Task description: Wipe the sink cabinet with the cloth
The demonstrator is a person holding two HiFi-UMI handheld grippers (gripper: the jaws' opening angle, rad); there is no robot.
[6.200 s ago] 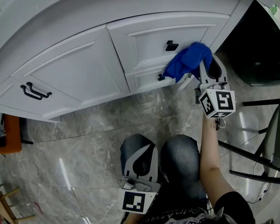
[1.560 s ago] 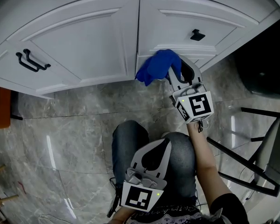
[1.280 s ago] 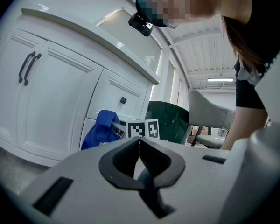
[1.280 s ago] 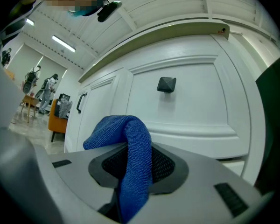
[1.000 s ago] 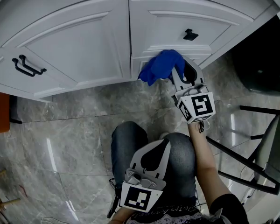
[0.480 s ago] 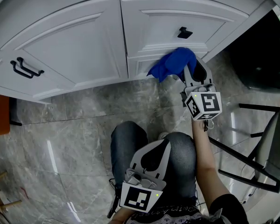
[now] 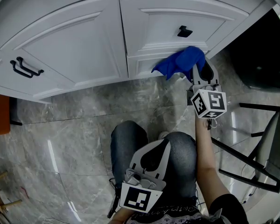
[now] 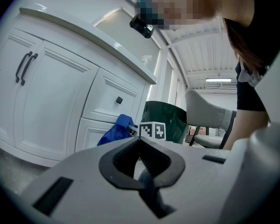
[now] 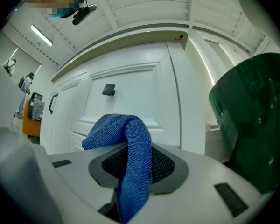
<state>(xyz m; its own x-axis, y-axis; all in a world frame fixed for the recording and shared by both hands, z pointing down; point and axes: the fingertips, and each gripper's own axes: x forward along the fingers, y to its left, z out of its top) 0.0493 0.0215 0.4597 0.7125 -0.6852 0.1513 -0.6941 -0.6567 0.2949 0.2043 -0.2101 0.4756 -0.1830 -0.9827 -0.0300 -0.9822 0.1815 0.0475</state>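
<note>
Your right claw (image 7: 197, 73) is clamped on the cloth (image 7: 179, 62), which bunches ahead-left against the lower drawer (image 7: 142, 66) of the sink cabinet (image 7: 84, 45). Your left claw (image 8: 139, 141), closed and empty, sits well back.

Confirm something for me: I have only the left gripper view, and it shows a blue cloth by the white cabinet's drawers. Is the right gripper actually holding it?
Observer: Yes. In the right gripper view the blue woven cloth runs down between the jaws of the right gripper, which are shut on it.
Operator: Which part of the cabinet is it at?
Observer: The head view puts it at the lower drawer front of the white panelled sink cabinet, below the drawer with the black square knob.
Operator: Where is my left gripper?
Observer: The left gripper lies over the person's jeans-clad knees, back from the cabinet.
</note>
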